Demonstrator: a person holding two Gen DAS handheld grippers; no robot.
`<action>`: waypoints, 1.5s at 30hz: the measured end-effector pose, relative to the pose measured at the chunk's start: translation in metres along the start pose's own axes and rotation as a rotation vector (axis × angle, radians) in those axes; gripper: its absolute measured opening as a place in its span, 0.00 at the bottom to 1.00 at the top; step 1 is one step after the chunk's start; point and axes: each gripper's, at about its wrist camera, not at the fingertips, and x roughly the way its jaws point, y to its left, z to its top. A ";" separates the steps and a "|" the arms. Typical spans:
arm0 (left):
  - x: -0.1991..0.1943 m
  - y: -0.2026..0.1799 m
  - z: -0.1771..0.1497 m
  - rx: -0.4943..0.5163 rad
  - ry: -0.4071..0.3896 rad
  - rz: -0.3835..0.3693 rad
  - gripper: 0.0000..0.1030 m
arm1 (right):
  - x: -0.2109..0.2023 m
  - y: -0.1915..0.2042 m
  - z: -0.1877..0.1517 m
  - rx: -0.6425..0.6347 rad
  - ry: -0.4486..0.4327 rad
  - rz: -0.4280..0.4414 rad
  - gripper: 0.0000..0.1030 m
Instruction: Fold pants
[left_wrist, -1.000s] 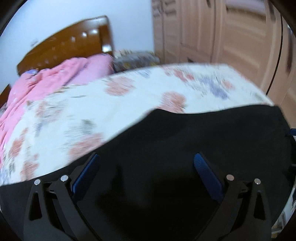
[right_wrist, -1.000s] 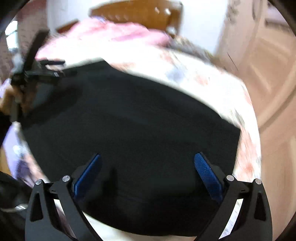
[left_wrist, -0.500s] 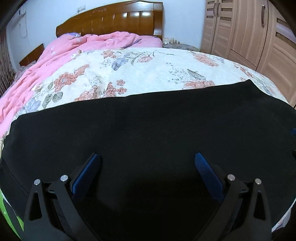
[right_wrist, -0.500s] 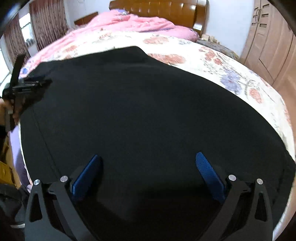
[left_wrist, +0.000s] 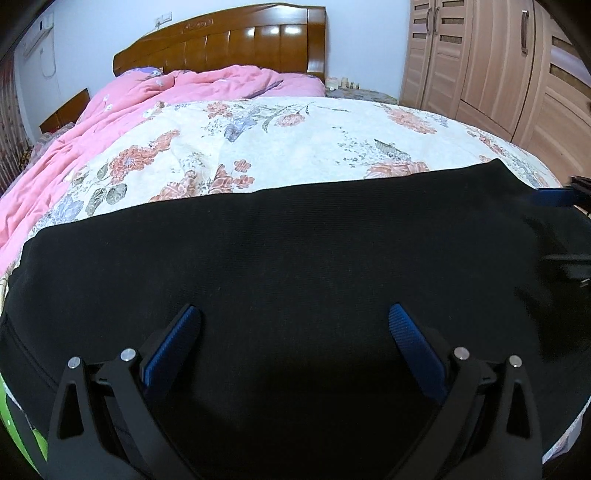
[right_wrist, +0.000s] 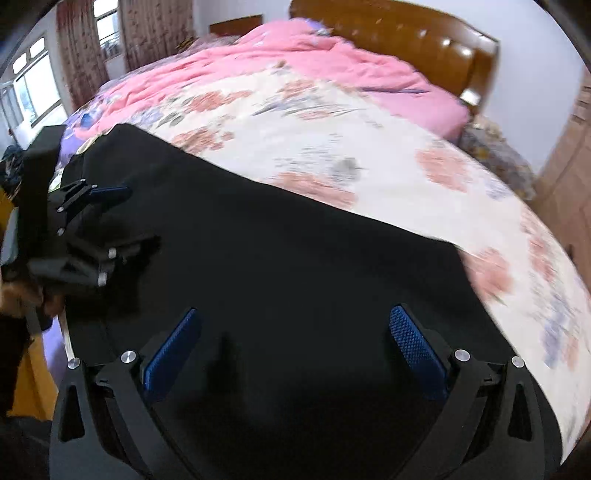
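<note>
I am holding my left hand-held gripper over the black pants, its blue pads spread wide apart and gripping nothing. The pants are lying flat across the near end of the bed, on the floral sheet. My right hand-held gripper is likewise hanging open above the cloth. A pink quilt is lying bunched toward the wooden headboard, with a wardrobe standing beside the bed.

A wooden headboard meets a pale wall, wardrobe doors right, curtained window left.
</note>
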 end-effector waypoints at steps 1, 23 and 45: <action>-0.004 0.000 0.001 -0.016 0.015 -0.007 0.98 | 0.010 0.005 0.003 -0.006 0.011 -0.001 0.95; 0.018 0.110 0.052 -0.153 0.025 0.142 0.93 | 0.024 -0.008 -0.018 0.021 -0.025 -0.007 0.96; -0.004 0.191 -0.006 -0.369 -0.022 0.289 0.97 | 0.026 -0.009 -0.016 0.024 -0.026 -0.002 0.96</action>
